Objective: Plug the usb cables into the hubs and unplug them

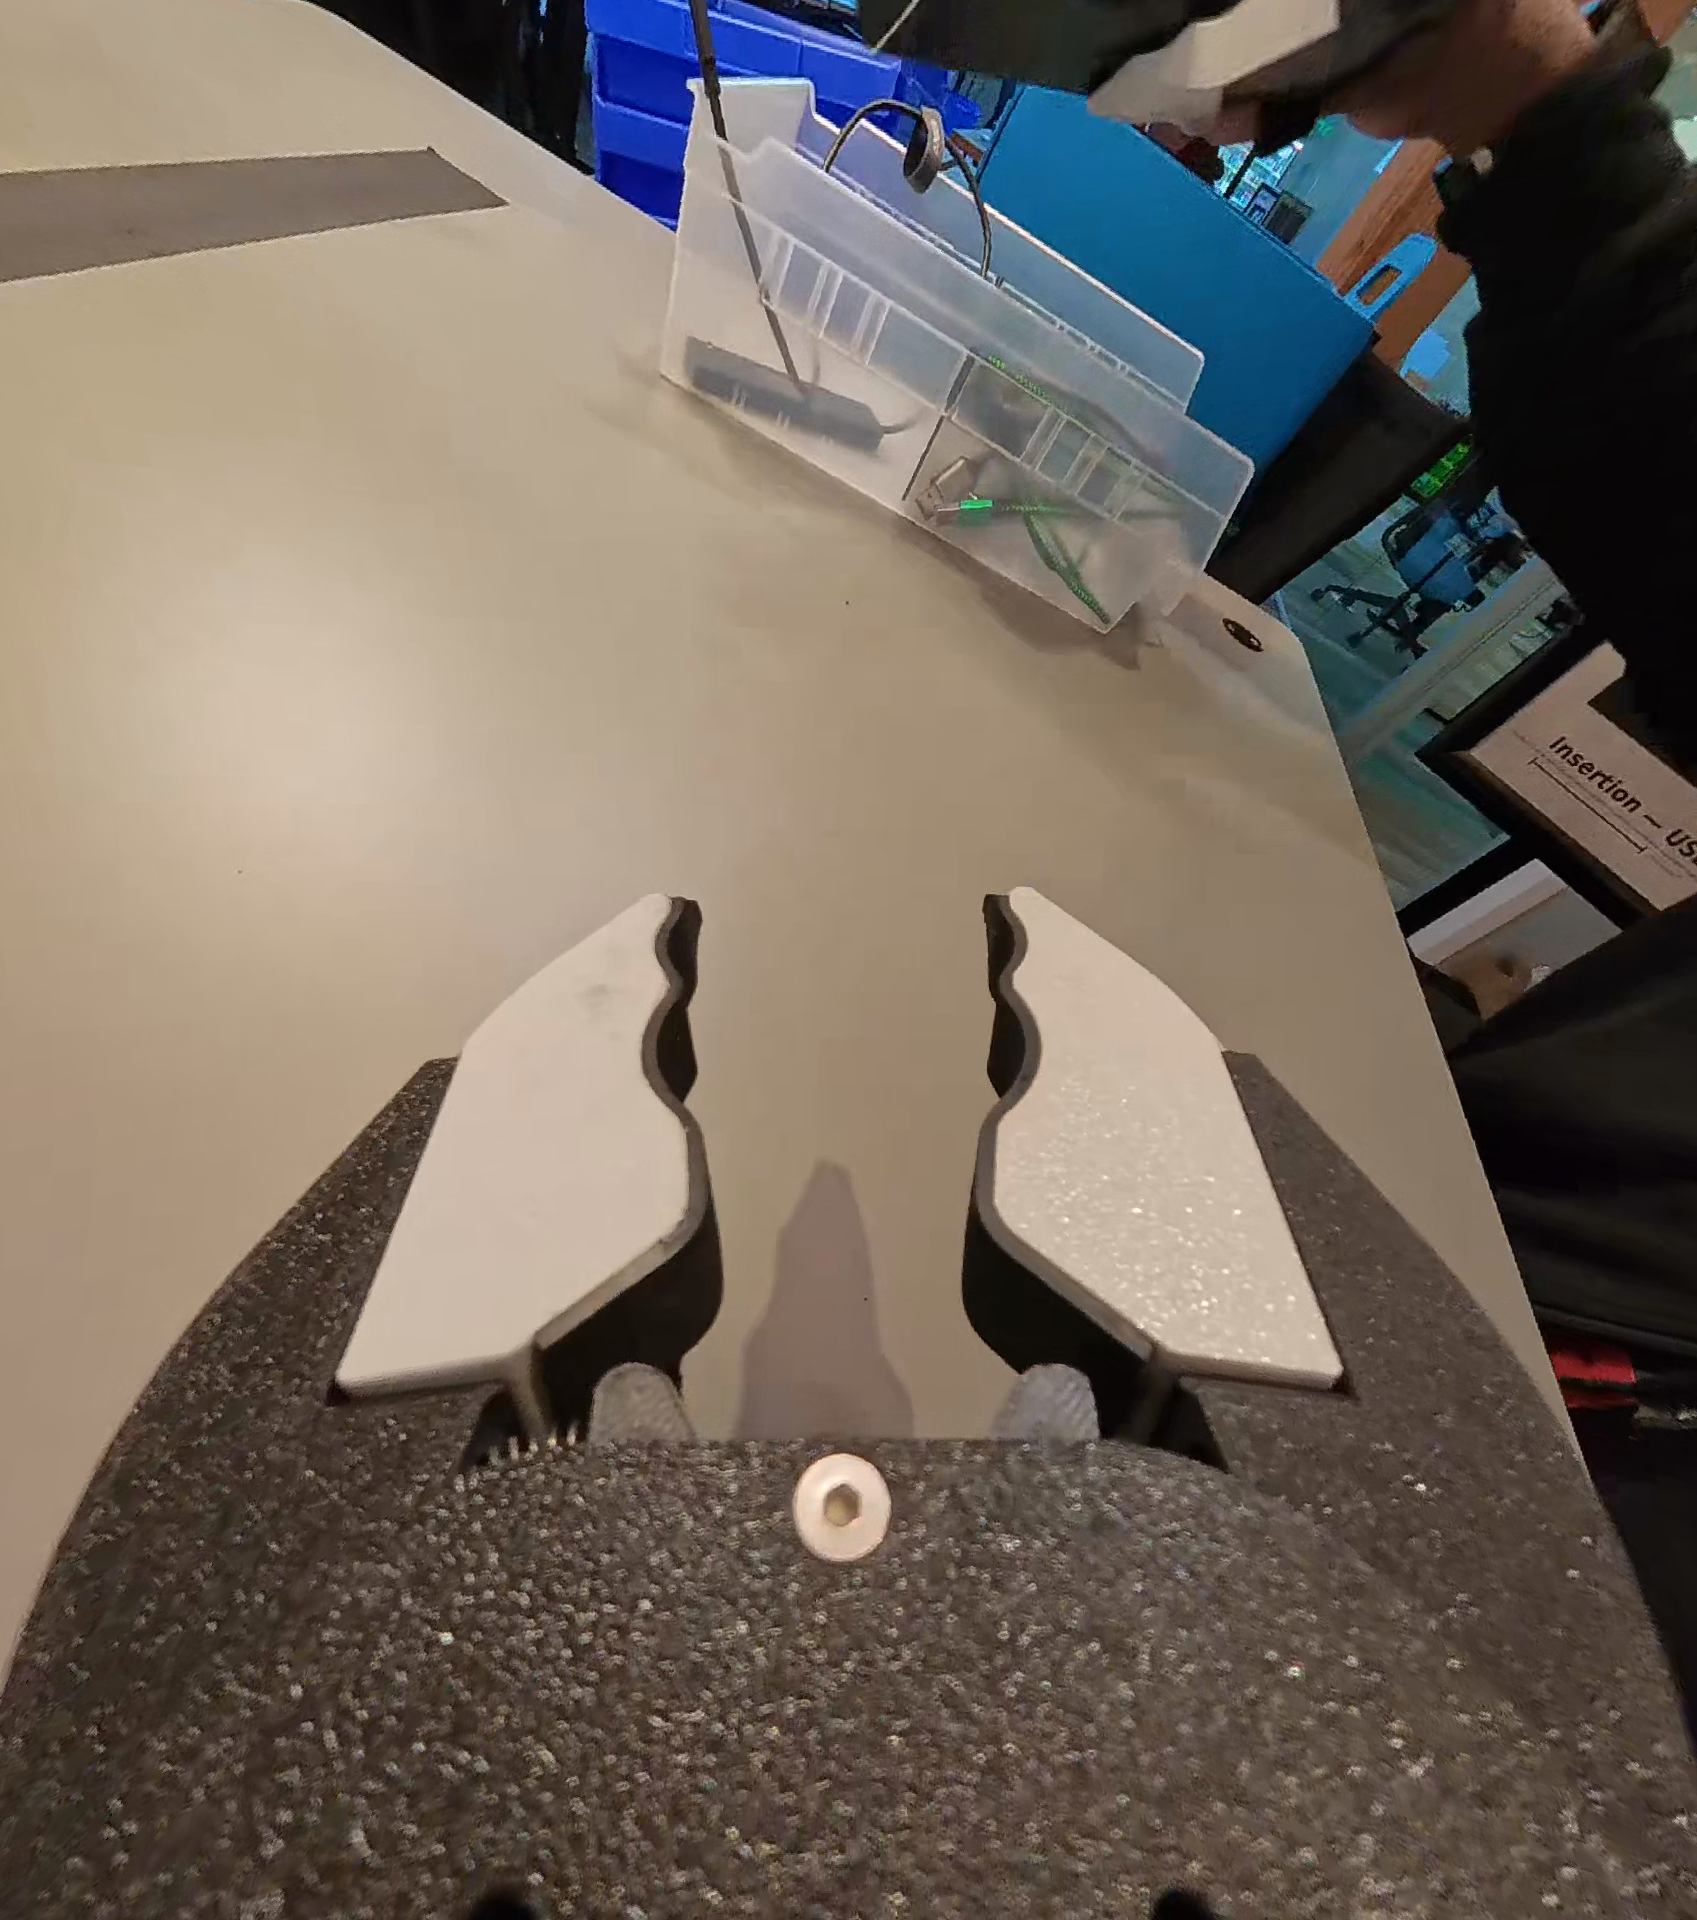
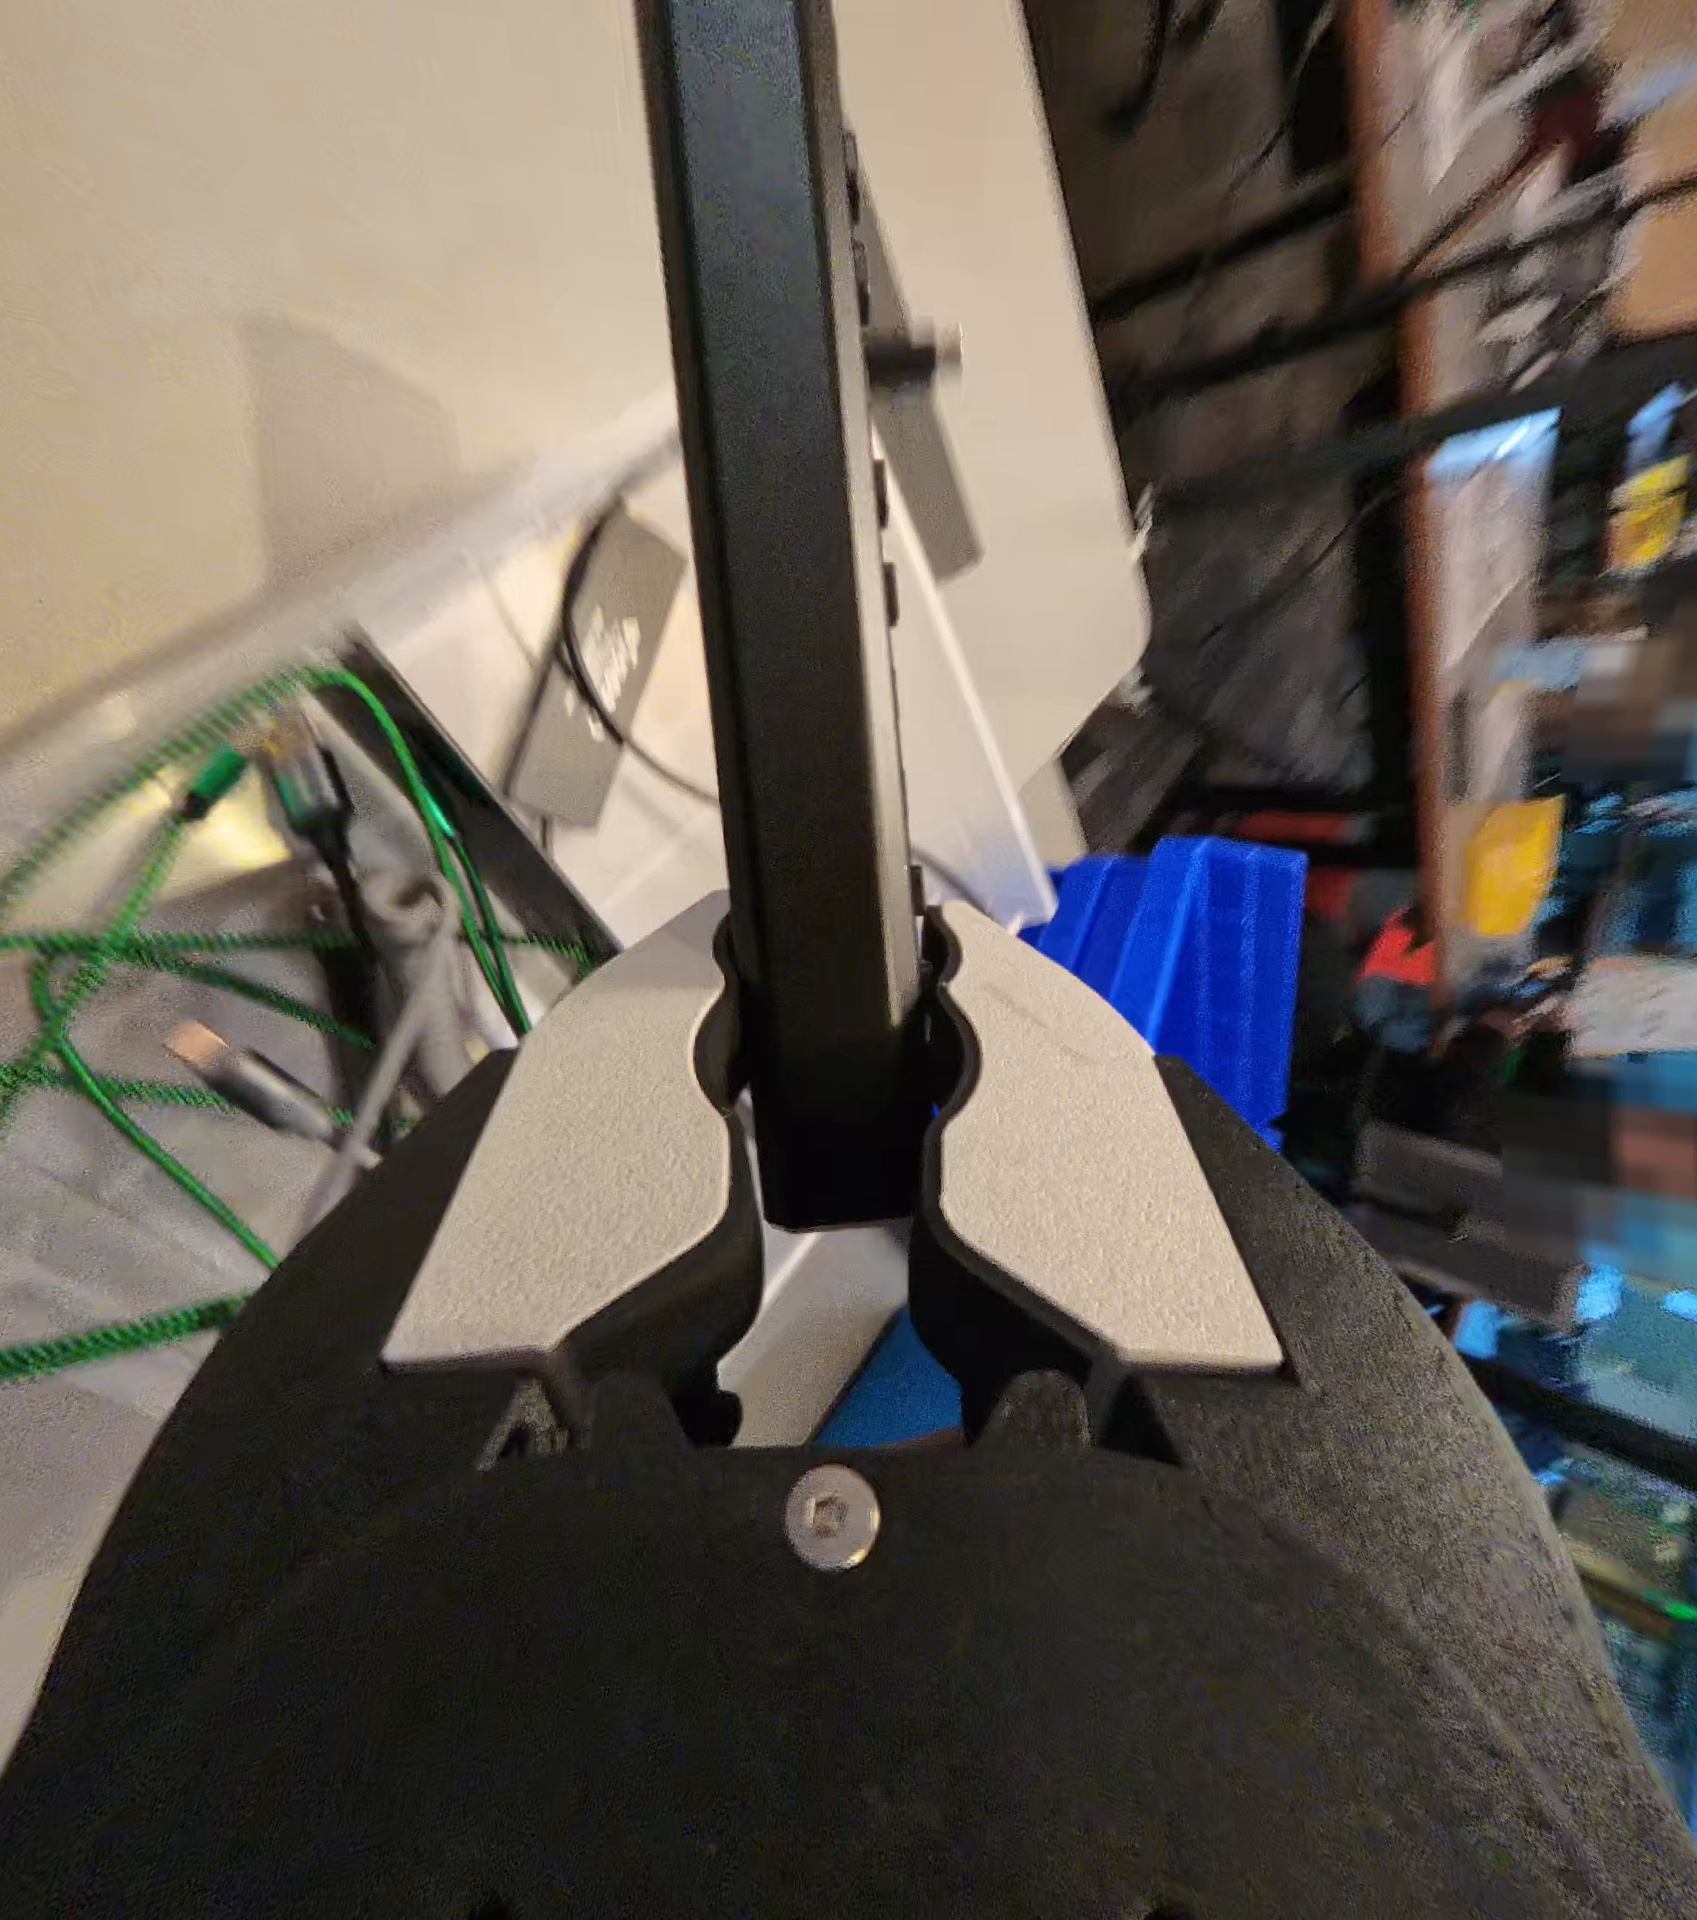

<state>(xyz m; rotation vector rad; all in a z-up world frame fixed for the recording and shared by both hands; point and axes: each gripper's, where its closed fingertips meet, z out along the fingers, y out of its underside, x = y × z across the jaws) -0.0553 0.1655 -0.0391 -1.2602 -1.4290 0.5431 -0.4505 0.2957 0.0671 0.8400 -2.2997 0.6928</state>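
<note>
Left wrist view: left gripper (image 1: 839, 914) fingers apart, empty, over the grey table (image 1: 304, 675).
Right gripper (image 2: 828, 940): clamped on black hub (image 2: 792, 623).
Green cables (image 2: 96, 956): in clear bin (image 1: 927, 343).

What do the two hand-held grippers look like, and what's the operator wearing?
Both match: the left hand-held gripper and right hand-held gripper have a rough, speckled black body, one silver hex screw at centre, and two pale grey flat fingers with wavy black-lined inner edges. No cables show. The sleeve is dark.
</note>
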